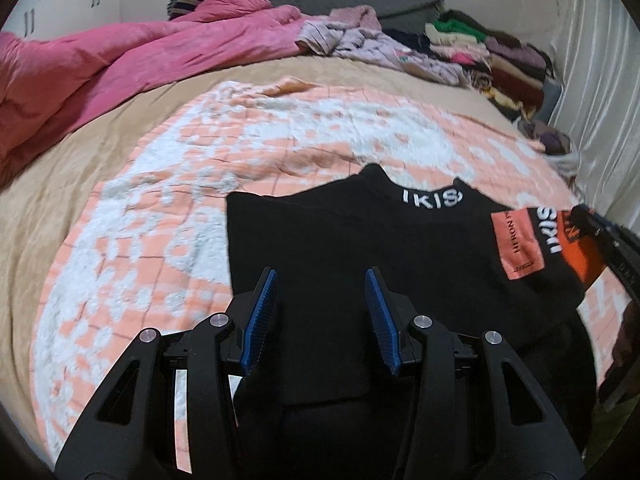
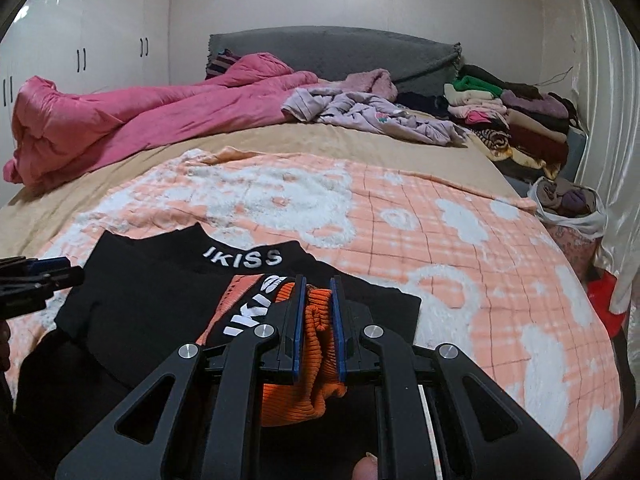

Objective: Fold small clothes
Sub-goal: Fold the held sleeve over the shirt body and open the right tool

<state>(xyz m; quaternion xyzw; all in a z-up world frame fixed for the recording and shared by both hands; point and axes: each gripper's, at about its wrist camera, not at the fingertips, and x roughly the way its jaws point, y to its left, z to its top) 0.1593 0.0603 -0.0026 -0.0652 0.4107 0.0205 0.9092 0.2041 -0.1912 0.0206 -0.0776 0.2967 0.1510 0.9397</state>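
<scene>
1. The black IKISS top (image 1: 360, 248) is spread on the peach blanket (image 1: 160, 220), collar pointed away, under the spread-jawed left gripper (image 1: 322, 292).
2. Its orange cuff (image 2: 316, 332) (ribbed) is pinched by the right gripper (image 2: 318, 312).

My right gripper (image 2: 318, 280) had its blue-padded fingers (image 2: 298, 320) closed on the orange ribbed cuff (image 2: 316, 336) of the black top (image 2: 160, 304), which lay spread on the peach-and-white blanket (image 2: 460, 240) covering the bed (image 2: 280, 140). The collar lettering read IKISS, and the folded-in sleeve showed the same white letters beside my fingers. At the left edge the tip of my left gripper (image 2: 36, 276) hung over the top's edge; whether it was touching the cloth I could not tell. Farther up the bed lay a pink quilt (image 2: 120, 120), loose lilac clothes (image 2: 380, 116) and a stack of folded clothes (image 2: 520, 120).
</scene>
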